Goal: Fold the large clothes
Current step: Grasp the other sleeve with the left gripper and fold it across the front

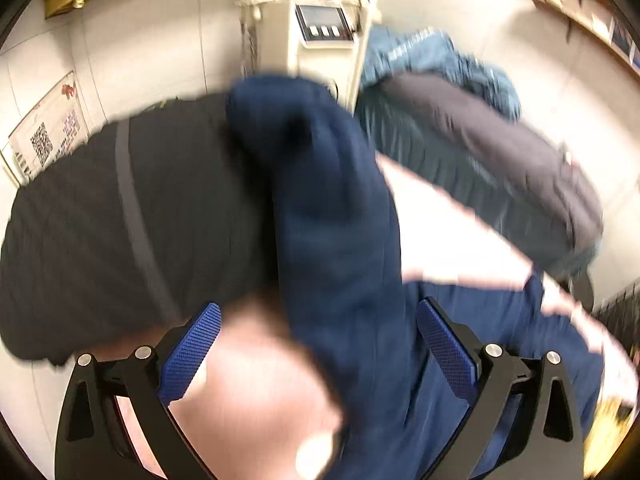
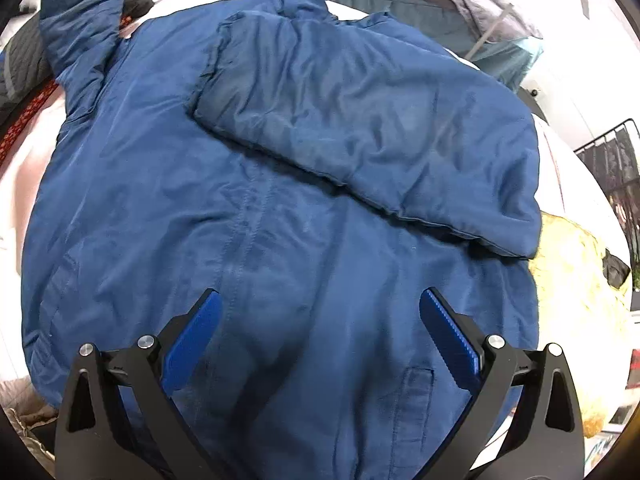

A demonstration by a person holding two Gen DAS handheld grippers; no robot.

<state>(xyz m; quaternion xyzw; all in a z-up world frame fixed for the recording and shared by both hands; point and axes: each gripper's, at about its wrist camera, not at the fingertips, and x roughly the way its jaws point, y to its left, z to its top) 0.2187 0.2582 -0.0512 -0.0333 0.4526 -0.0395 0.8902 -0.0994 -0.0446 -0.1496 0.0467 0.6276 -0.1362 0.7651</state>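
A large navy blue jacket (image 2: 280, 208) lies spread flat on a pale bed. Its right sleeve (image 2: 360, 120) is folded across the body; its left sleeve (image 2: 80, 28) sticks out at the far left. My right gripper (image 2: 320, 320) is open and empty, hovering above the jacket's lower body. My left gripper (image 1: 318, 336) is open; the jacket's sleeve (image 1: 328, 200) runs away from between its blue pads (image 1: 192, 352), and I cannot tell if it touches them. The left wrist view is blurred by motion.
A black quilted garment (image 1: 120, 208) lies left of the sleeve. A grey and teal pile (image 1: 480, 140) lies at the back right, also in the right wrist view (image 2: 460, 4). A yellow cushion (image 2: 576, 280) sits at the right. A cream machine (image 1: 312, 20) stands behind the bed.
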